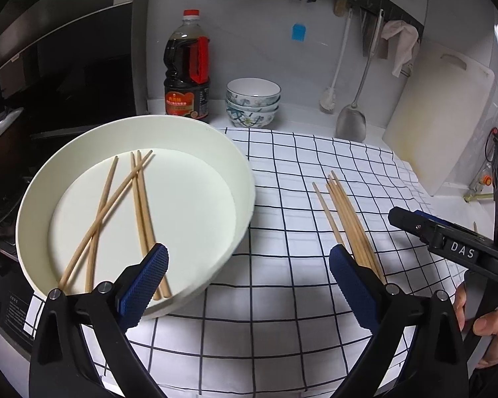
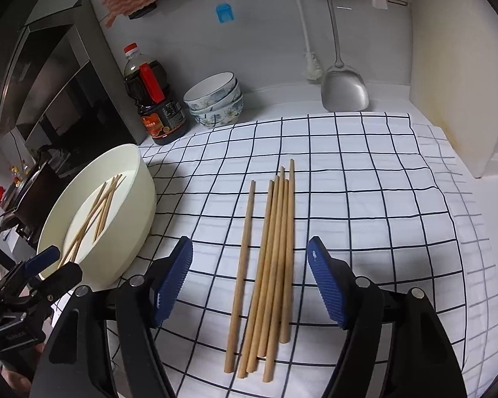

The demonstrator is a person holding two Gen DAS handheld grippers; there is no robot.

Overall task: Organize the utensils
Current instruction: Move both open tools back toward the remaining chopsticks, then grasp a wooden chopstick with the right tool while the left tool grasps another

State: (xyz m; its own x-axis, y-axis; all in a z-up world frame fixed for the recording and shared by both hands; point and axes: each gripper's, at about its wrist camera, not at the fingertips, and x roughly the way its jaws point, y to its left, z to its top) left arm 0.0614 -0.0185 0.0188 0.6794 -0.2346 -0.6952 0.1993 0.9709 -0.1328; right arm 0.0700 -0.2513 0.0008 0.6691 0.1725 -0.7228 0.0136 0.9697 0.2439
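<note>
A round white basin (image 1: 239, 179) (image 2: 142, 199) sits at the left of the checked cloth with several wooden chopsticks (image 1: 139, 212) (image 2: 96, 209) lying crossed in it. More chopsticks (image 1: 345, 219) (image 2: 269, 265) lie side by side on the cloth, one slightly apart on the left. My left gripper (image 1: 247, 265) is open above the basin's near right rim, with nothing between its fingers. Over the near ends of the row on the cloth, my right gripper (image 2: 250, 258) is open; its blue pads (image 2: 174, 277) touch no chopstick. It shows from the side (image 1: 448, 238) in the left wrist view.
A soy sauce bottle (image 1: 187, 69) (image 2: 156, 102) and stacked patterned bowls (image 1: 252, 101) (image 2: 215, 101) stand at the back. A metal spatula (image 1: 352, 119) (image 2: 343, 89) and a white brush (image 1: 330, 94) hang on the wall. A white cutting board (image 1: 438, 116) (image 2: 455, 73) leans at right. A stove is at left.
</note>
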